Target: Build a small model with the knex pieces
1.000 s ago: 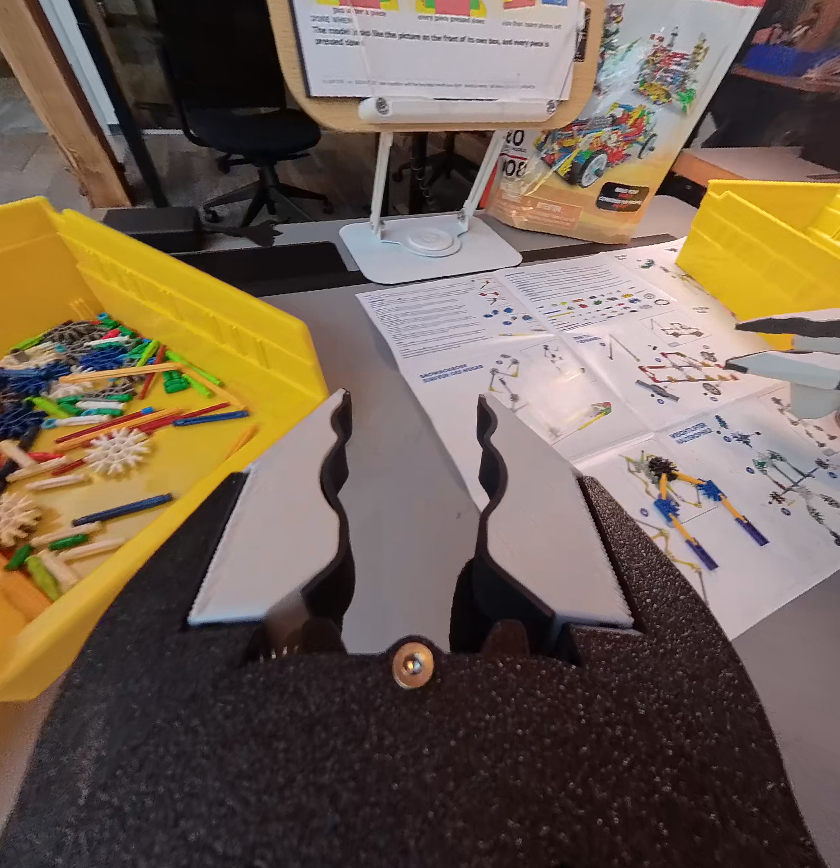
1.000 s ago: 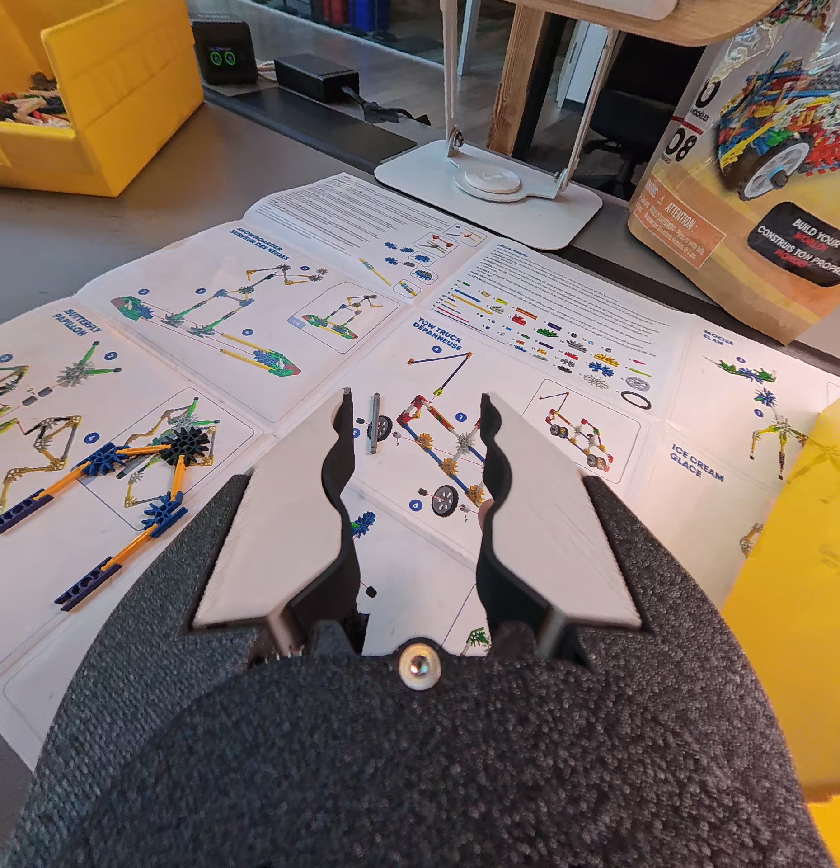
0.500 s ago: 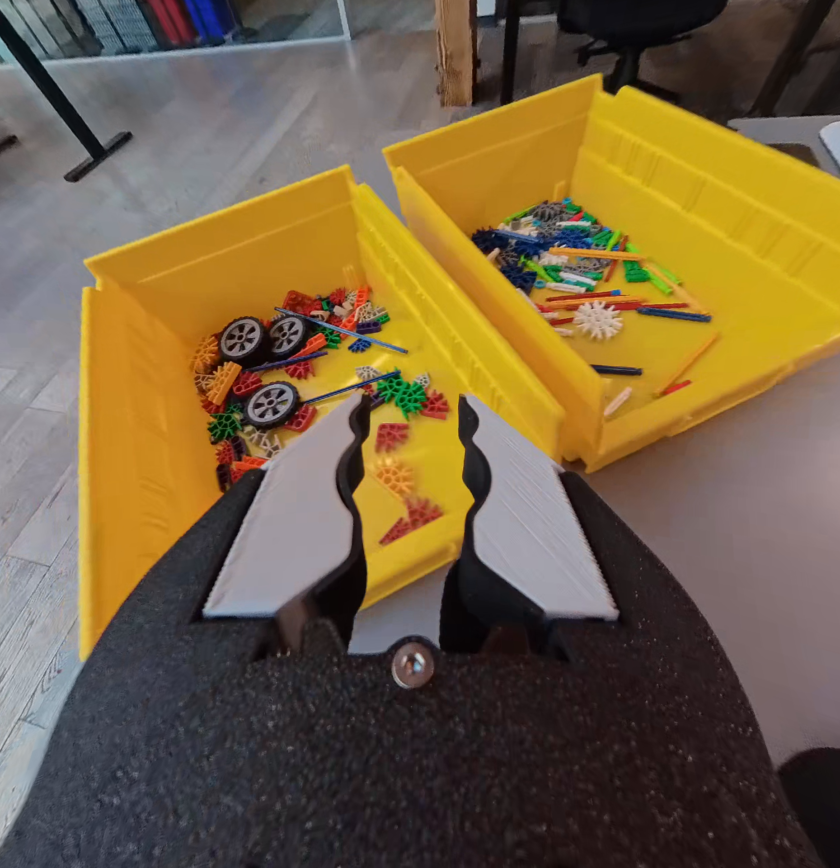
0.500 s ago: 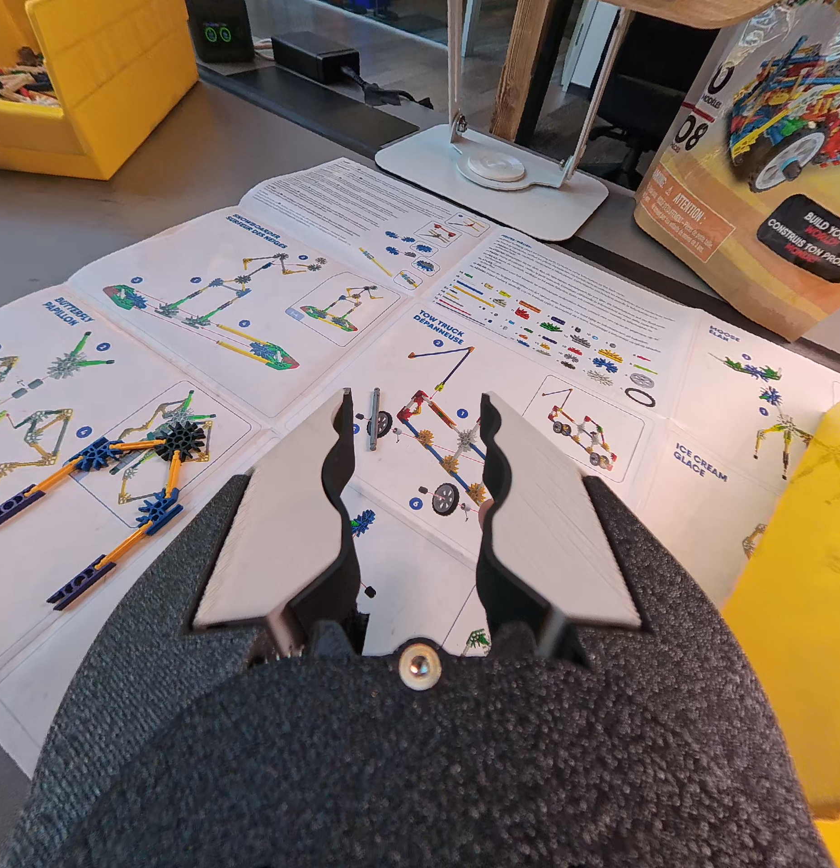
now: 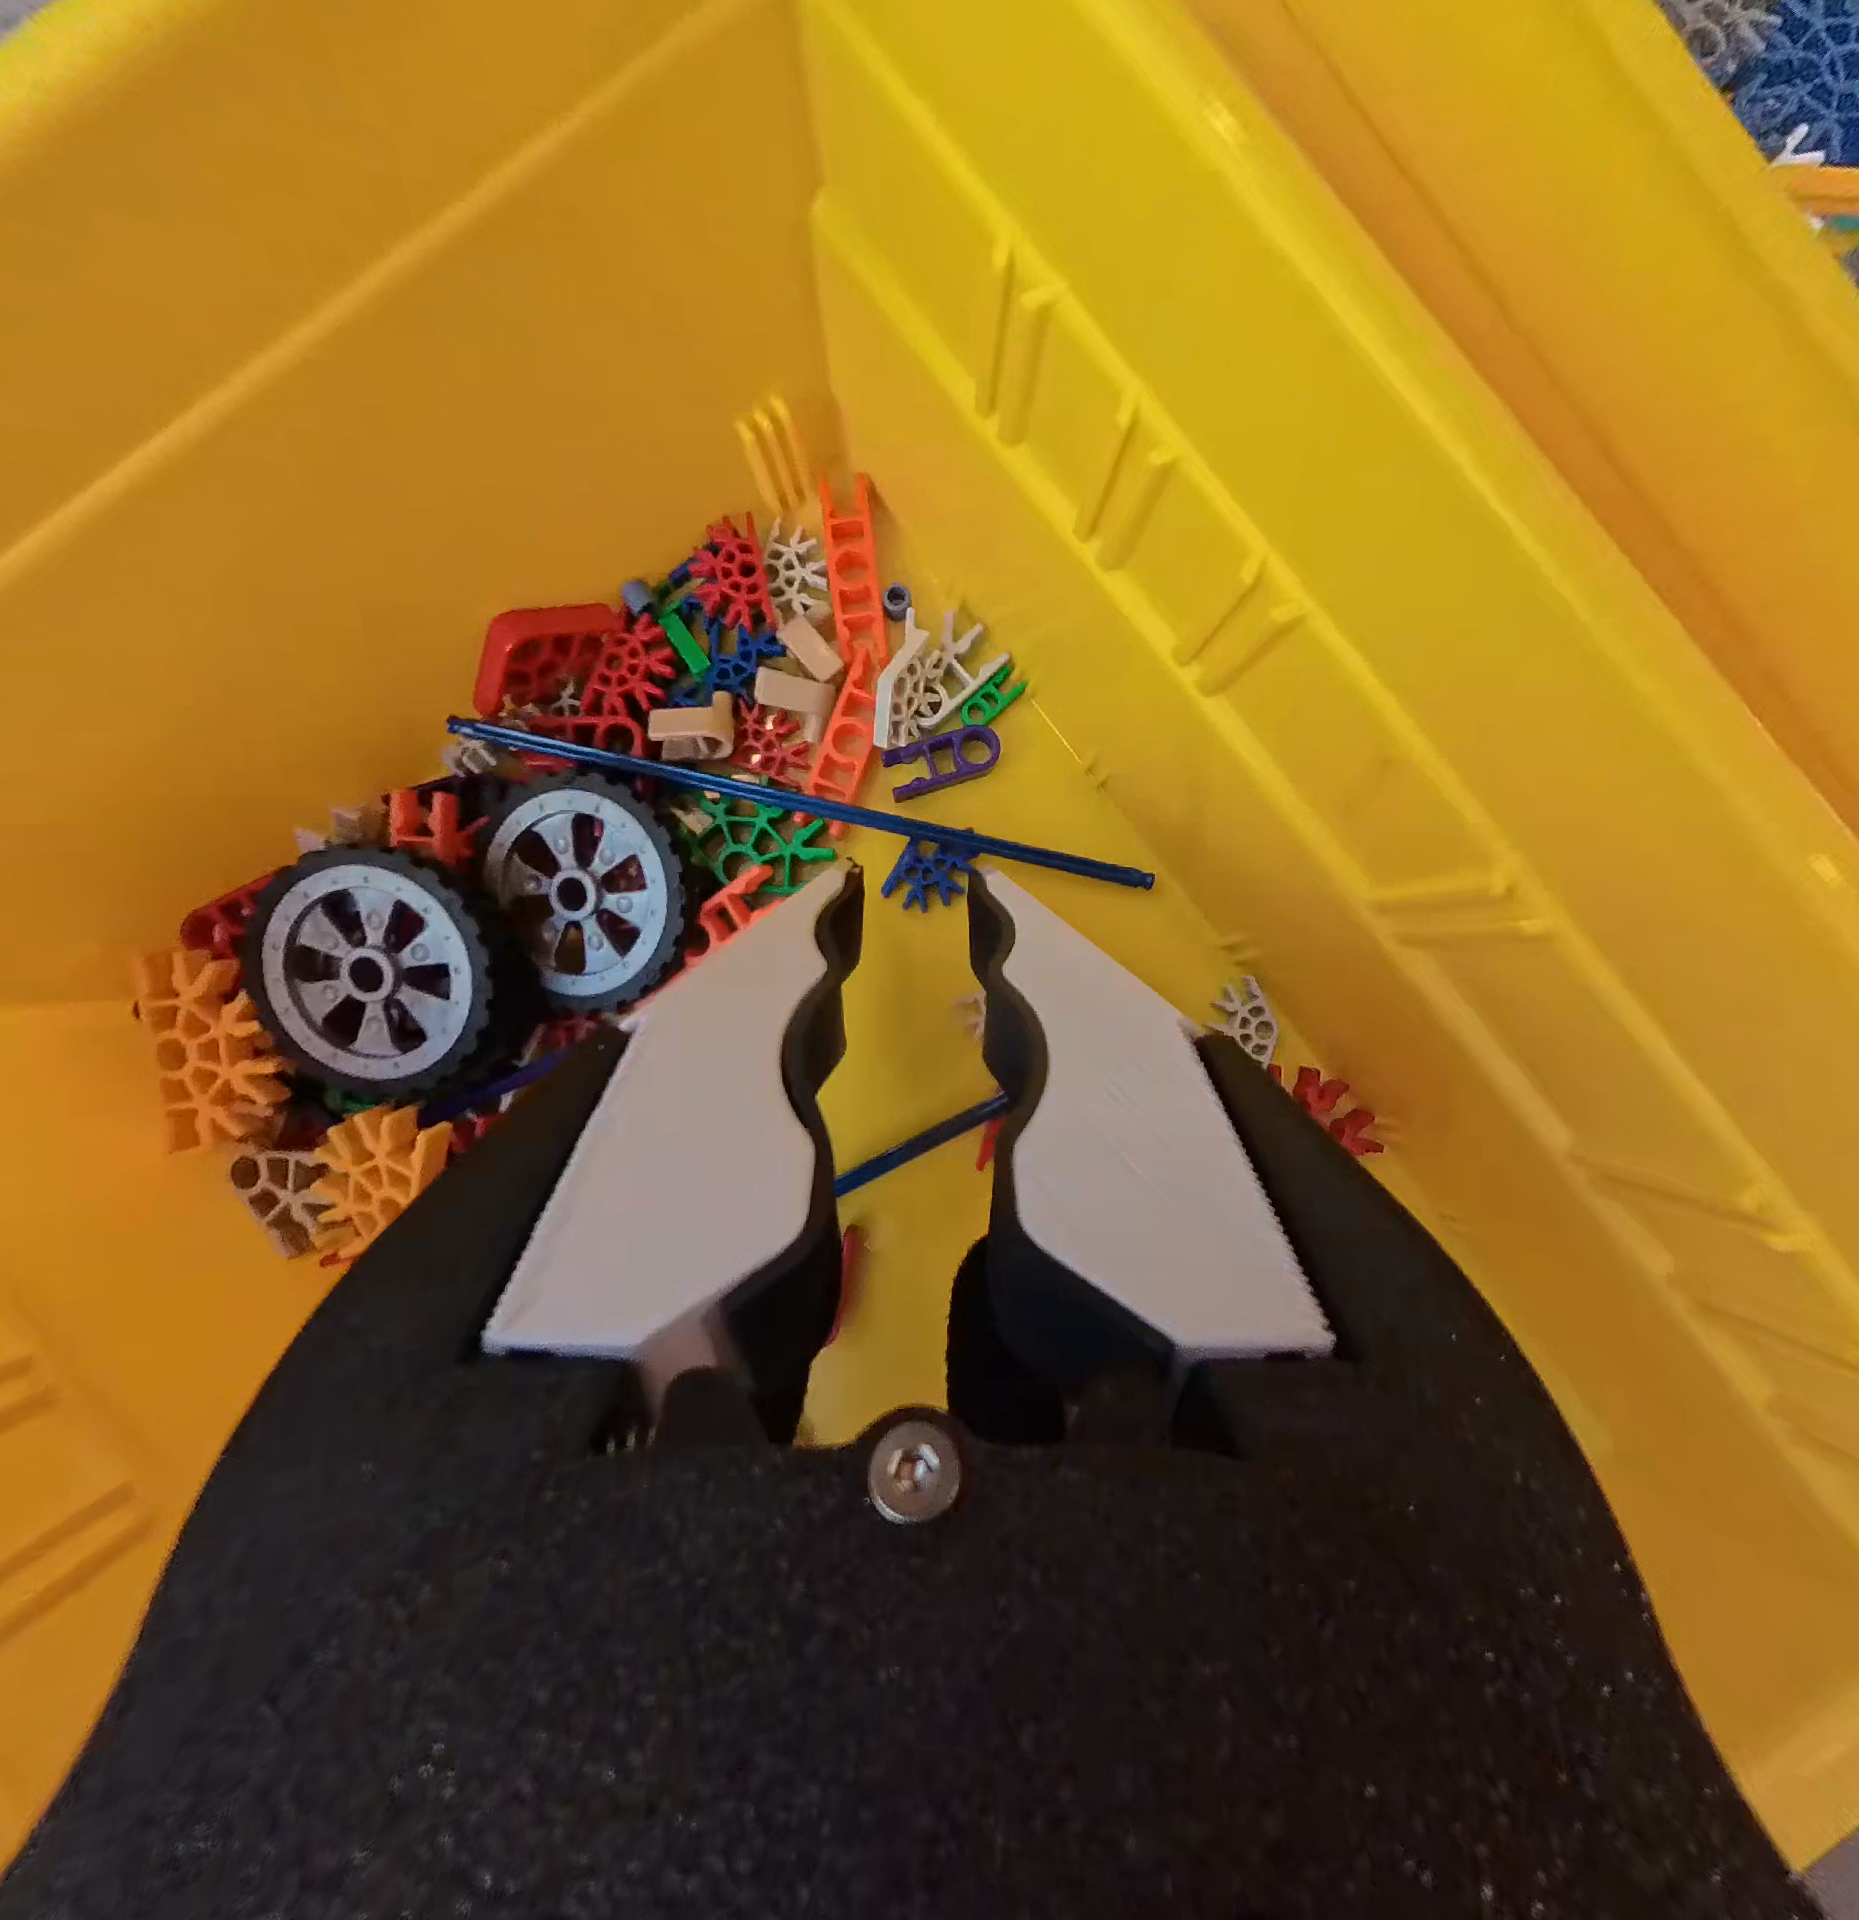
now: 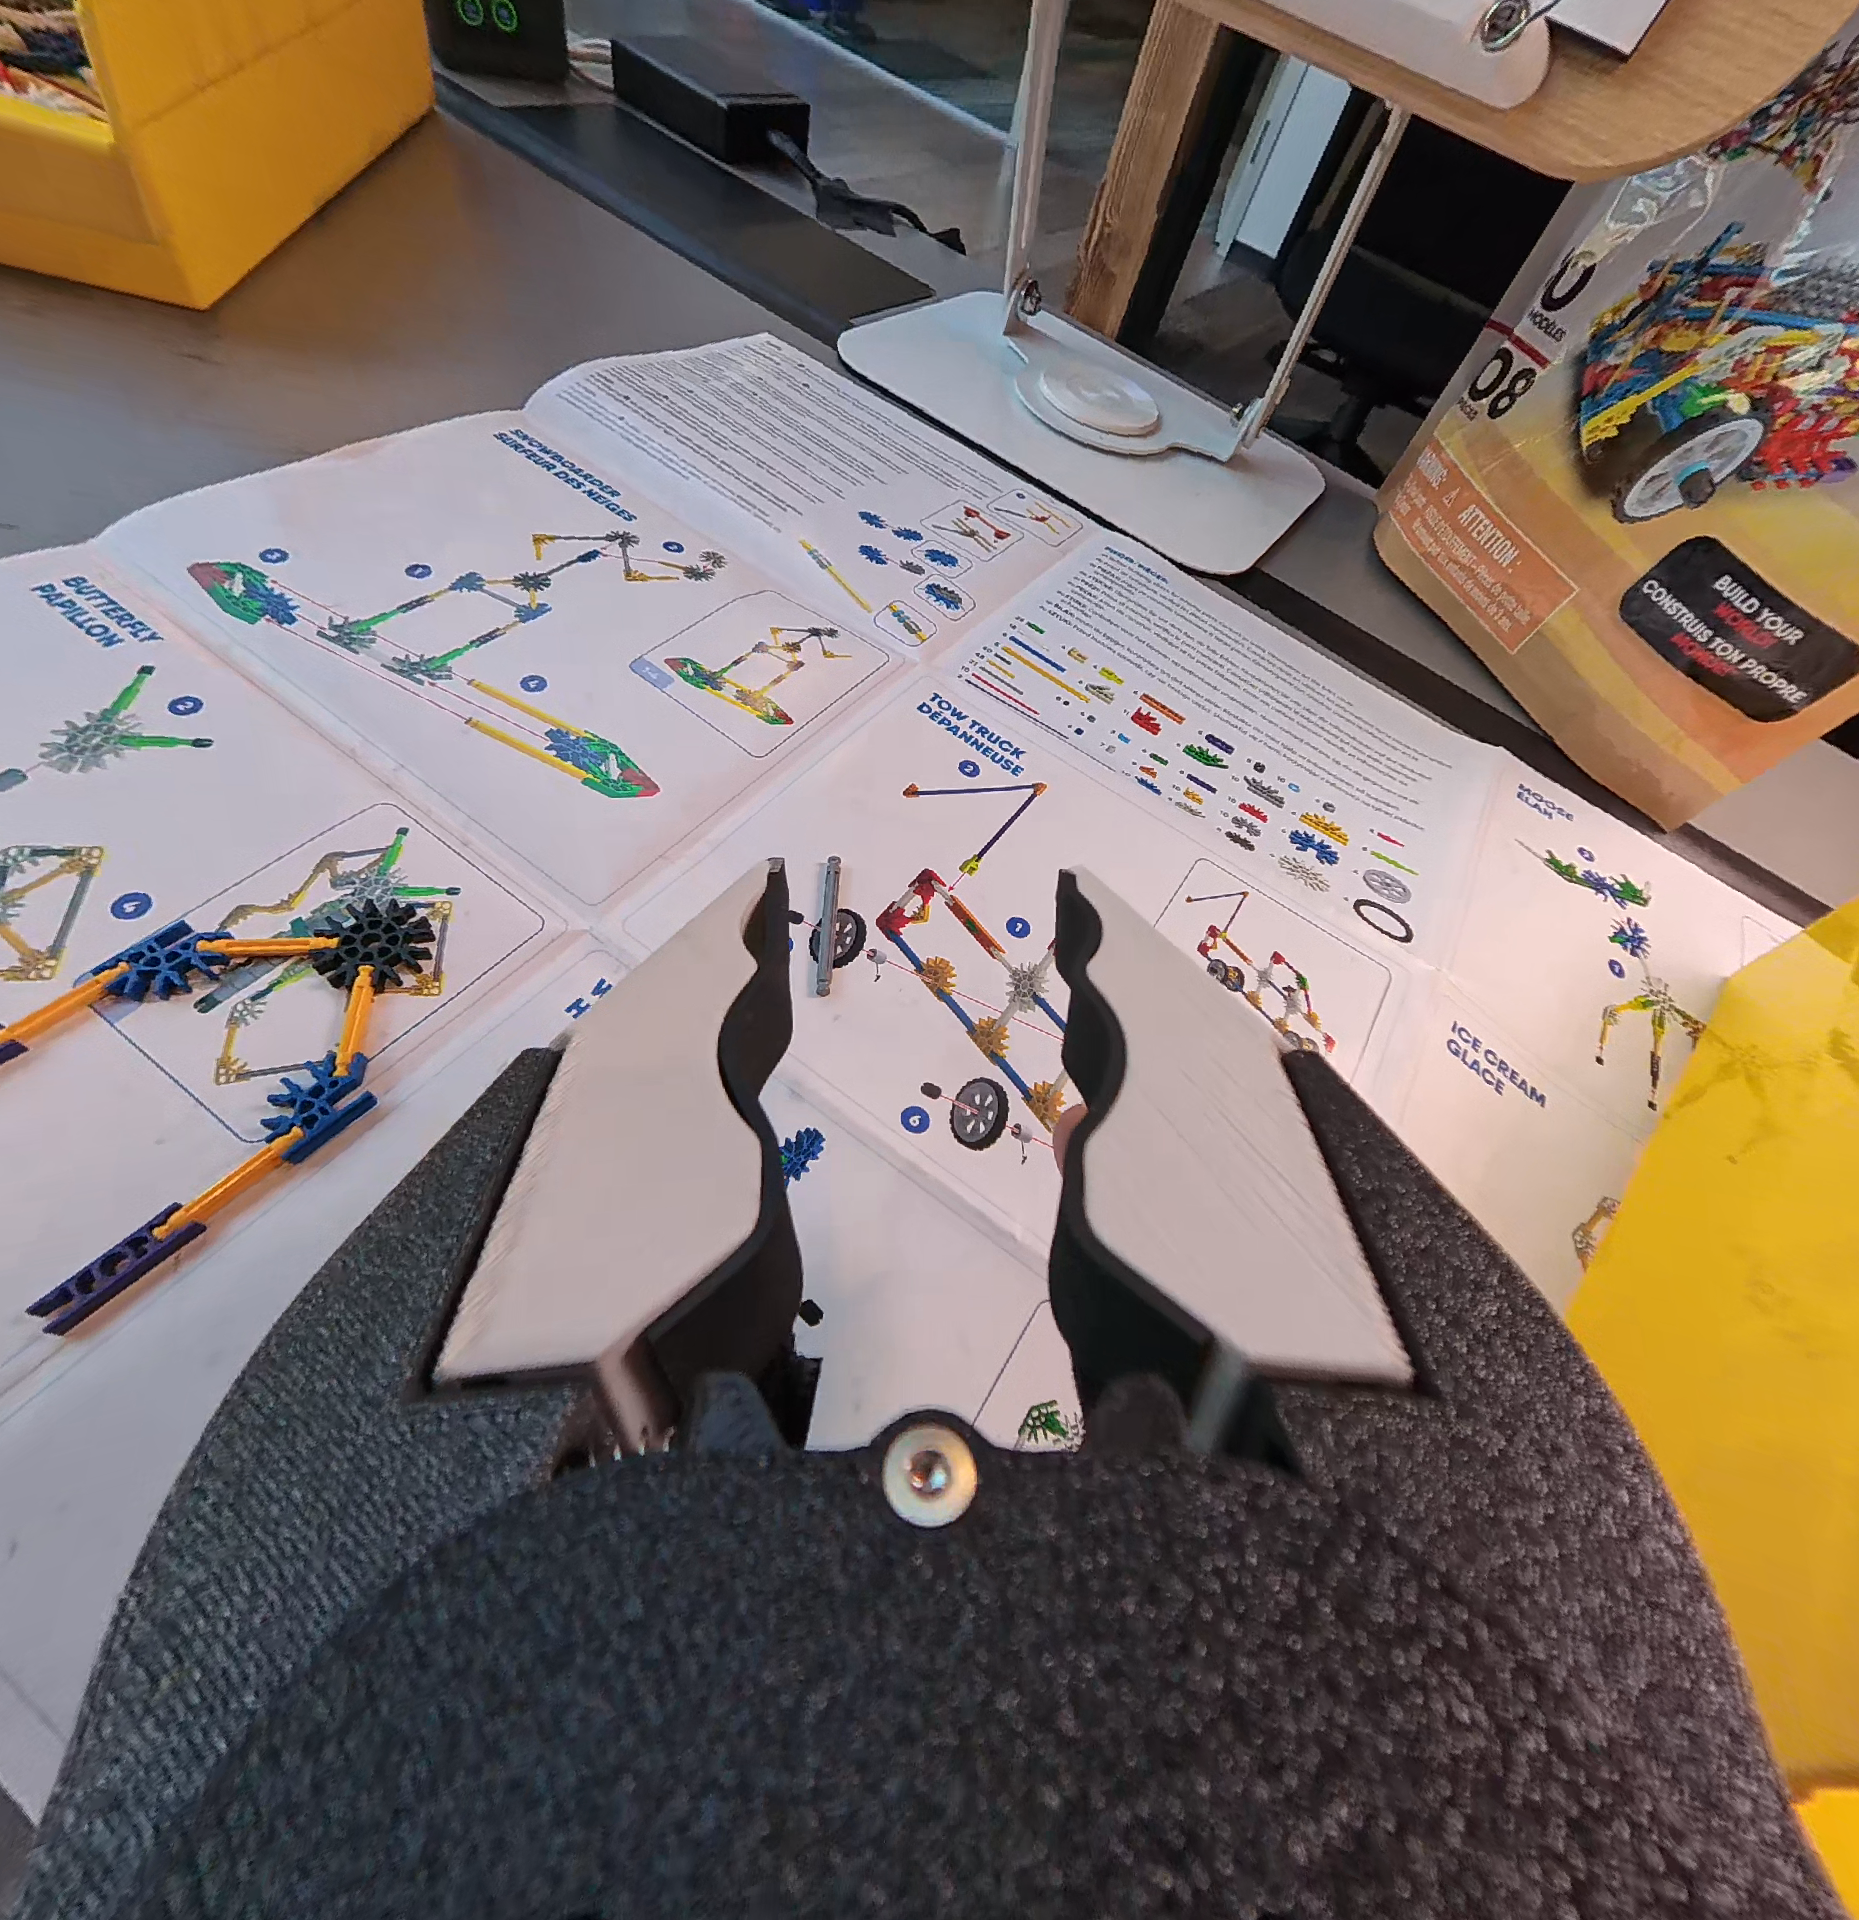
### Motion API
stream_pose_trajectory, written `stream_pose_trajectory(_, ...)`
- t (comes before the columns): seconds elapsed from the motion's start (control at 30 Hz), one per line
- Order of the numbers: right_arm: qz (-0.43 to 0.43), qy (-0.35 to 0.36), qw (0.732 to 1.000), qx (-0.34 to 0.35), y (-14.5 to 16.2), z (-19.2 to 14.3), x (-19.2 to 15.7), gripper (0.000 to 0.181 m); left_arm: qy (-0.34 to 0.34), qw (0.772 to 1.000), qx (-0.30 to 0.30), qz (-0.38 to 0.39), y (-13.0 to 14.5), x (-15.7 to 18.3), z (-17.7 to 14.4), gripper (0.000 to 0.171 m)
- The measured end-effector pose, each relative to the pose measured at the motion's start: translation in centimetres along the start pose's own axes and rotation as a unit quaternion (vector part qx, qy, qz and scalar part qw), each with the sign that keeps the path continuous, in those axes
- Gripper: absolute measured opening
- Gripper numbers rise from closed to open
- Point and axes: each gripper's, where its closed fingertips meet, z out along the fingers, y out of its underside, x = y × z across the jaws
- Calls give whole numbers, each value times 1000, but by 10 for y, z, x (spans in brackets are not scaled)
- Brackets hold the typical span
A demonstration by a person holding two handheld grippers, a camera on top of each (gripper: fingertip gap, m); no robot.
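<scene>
My left gripper is open and empty, low inside a yellow bin of loose building-toy parts. Its tips flank a small blue snowflake connector lying under a long thin blue rod. Two black-tyred grey wheels lie to the left. My right gripper is open and empty, above an unfolded instruction sheet on the grey table. A short grey rod lies on the sheet just by the left fingertip. A partly built model of blue connectors, orange rods and a black hub lies at the left.
A second yellow bin adjoins on the right in the left wrist view. In the right wrist view, a yellow bin stands close at right and another at far left. A white stand base and the toy's bag stand behind the sheet. Left tips to right tips: about 70 cm. The right tips stand about 11 cm off the black hub.
My left gripper swung left from the table over the bins and dropped down into the bin with the wheels. My right gripper drifted only slightly and stayed open.
</scene>
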Motion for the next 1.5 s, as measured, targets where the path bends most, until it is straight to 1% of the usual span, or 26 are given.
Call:
stream_pose_trajectory(0.1, 3, -2, 1000, -11, 3, 3, 0, 50, 4, 999, -22, 30, 4, 2, 8, 20)
stream_pose_trajectory(0.17, 6, -4, 1000, -18, 5, 4, 0, 50, 9, 999, -24, 42, 3, 4, 11, 17)
stream_pose_trajectory(0.43, -3, -3, 1000, -24, 6, 6, -1, 50, 32, 998, -36, 40, 3, 5, 12, 16)
stream_pose_trajectory(0.7, -2, -4, 1000, -21, 6, 5, -2, 50, 14, 999, -30, 42, 7, 4, 5, 15)
stream_pose_trajectory(0.77, 0, -5, 1000, -23, 6, 6, -1, 50, 3, 999, -17, 46, 4, 4, -4, 15)
stream_pose_trajectory(0.87, 1, -6, 1000, -24, 7, 6, -1, 50, -25, 997, 20, 63, -8, 4, -28, 15)
stream_pose_trajectory(0.97, 1, -5, 1000, -24, 7, 6, -1, 50, -47, 992, 79, 81, -26, 10, -64, 15)
stream_pose_trajectory(1.07, 0, -6, 1000, -23, 6, 6, -1, 50, -54, 984, 137, 98, -41, 28, -102, 15)
stream_pose_trajectory(1.17, 0, -9, 1000, -21, 6, 5, -2, 49, -44, 972, 188, 132, -51, 64, -134, 15)
stream_pose_trajectory(1.23, 1, -11, 1000, -17, 5, 5, -2, 49, -17, 960, 224, 167, -55, 105, -151, 15)
stream_pose_trajectory(1.3, 2, -13, 1000, -14, 4, 4, -3, 49, 29, 944, 257, 205, -55, 161, -162, 15)
stream_pose_trajectory(1.37, 5, -17, 1000, -9, 3, 3, -3, 49, 78, 923, 281, 252, -50, 223, -162, 15)
stream_pose_trajectory(1.5, 10, -25, 1000, 7, -2, -1, -4, 49, 181, 883, 300, 312, -28, 346, -139, 15)
